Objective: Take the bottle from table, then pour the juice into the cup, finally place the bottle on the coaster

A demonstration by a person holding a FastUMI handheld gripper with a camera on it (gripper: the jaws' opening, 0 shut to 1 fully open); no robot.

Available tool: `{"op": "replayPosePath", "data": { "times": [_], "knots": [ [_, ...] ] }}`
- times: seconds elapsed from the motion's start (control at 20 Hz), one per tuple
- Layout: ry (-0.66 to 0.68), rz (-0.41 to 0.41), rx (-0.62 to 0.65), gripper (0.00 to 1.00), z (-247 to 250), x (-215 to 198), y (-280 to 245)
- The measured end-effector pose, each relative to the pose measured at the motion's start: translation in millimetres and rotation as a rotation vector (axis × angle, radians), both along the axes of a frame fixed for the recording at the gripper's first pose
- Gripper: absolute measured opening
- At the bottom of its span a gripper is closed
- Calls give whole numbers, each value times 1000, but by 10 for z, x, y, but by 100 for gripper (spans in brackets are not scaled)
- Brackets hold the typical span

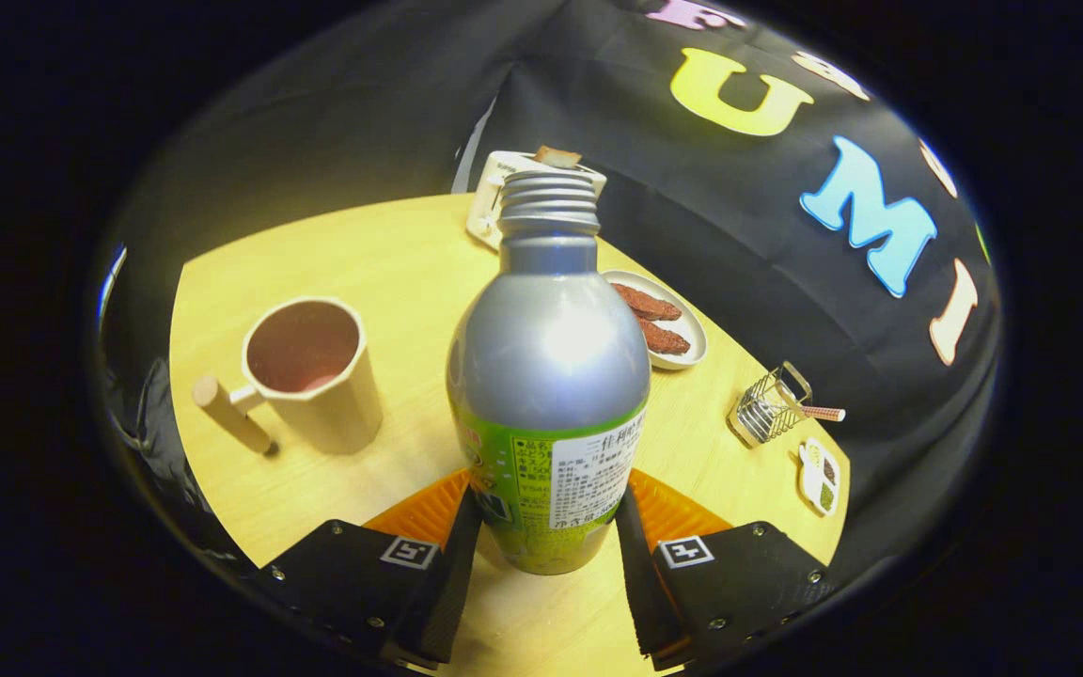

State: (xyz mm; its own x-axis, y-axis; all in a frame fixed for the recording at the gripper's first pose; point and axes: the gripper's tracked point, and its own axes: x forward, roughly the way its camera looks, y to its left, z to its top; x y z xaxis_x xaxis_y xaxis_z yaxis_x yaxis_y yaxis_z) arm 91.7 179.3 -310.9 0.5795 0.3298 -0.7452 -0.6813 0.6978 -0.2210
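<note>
gripper (546, 541): two-finger tool, built as two blocky halves with a finger running forward from each
housings: dark, matte, angular blocks with flat tops and bevelled edges, one on either side
screws: small round silver heads set near the corners and edges of each housing, several visible on each block
markings: one square black-and-white tag on top of each housing, a dark pattern inside a white border, near the inner front corner
fingers (452, 574): long flat plates with finely ribbed inner faces, narrowing toward the front
ribbed panels: a ridged, fan-like panel spreads outward behind each finger, between finger and housing
</note>
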Motion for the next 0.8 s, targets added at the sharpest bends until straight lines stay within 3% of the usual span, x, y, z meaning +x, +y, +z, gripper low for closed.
{"op": "replayPosePath", "data": {
  "times": [0.35,0.8],
  "knots": [
    [7,-37,202,71,3,382,167],
    [-68,-27,244,72,-164,777,260]
  ]
}}
